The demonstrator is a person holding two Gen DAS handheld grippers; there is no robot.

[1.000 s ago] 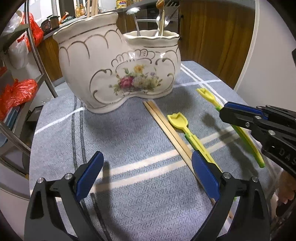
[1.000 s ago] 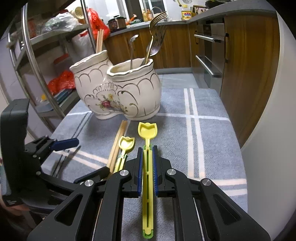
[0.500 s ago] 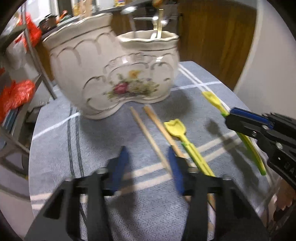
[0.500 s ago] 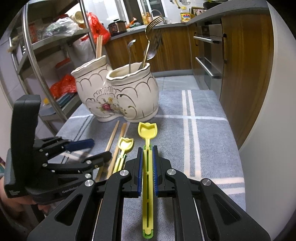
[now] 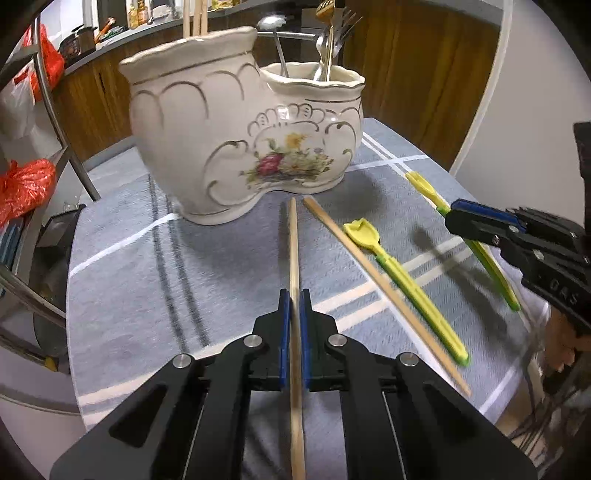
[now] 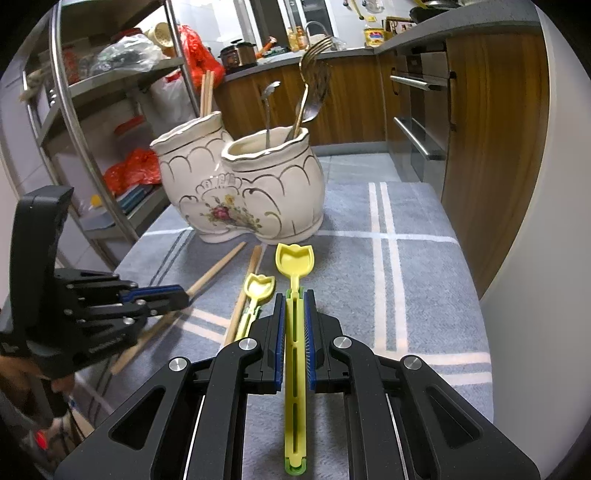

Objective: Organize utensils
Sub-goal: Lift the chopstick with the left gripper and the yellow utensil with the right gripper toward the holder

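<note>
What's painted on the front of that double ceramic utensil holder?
A pink and yellow flower spray on the cream utensil holder, framed by gold scrollwork; clearest in the left wrist view.

The right hand-held gripper [image 5: 476, 221] carries partly readable raised letters, "GAS".

Wooden kitchen cabinets [image 6: 351, 99] under a grey countertop [image 6: 461, 29], with a metal shelf rack [image 6: 110, 110] at left.

The clamped wooden chopstick [image 5: 294, 254] runs off the left wrist view's edge at six o'clock, and a blurred hand [image 5: 565, 341] is cut off at three o'clock.
</note>
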